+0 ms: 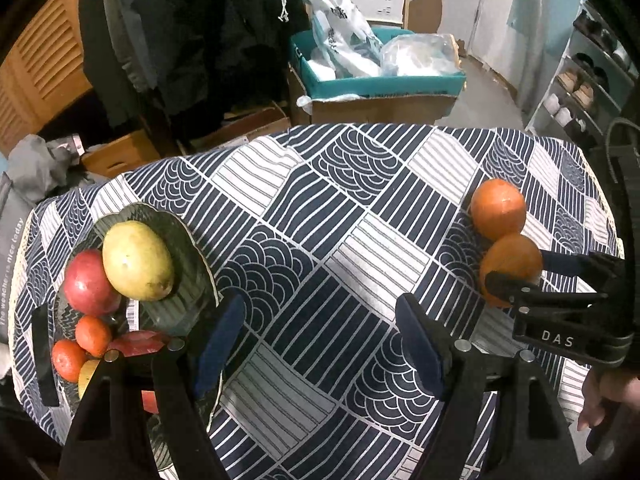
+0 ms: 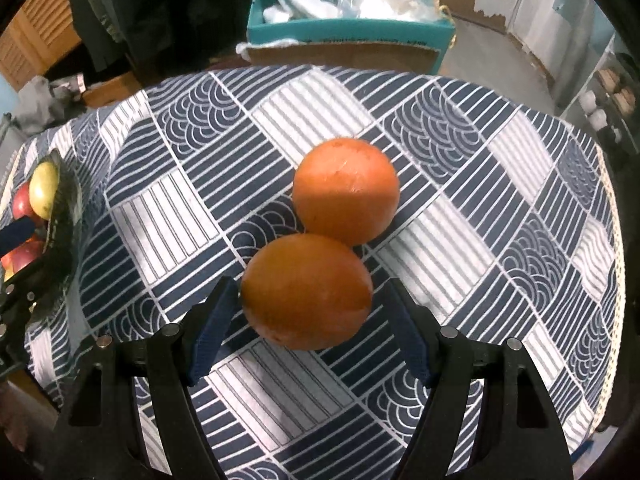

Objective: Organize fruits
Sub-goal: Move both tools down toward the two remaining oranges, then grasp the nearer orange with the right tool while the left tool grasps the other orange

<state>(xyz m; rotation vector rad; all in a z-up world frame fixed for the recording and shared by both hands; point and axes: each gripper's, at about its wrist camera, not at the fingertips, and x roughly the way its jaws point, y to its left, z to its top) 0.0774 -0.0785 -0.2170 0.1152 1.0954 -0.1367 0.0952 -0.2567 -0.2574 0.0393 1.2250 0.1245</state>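
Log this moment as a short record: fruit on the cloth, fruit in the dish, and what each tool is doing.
loose fruit: near orange and far orange, touching, on the cloth
dish: holds a mango, apple, two small mandarins and other fruit partly hidden
right tool: open, pads either side of the near orange, not pressing
left tool: open, nothing between the pads, over bare cloth beside the dish
left to do: both oranges not yet in the dish
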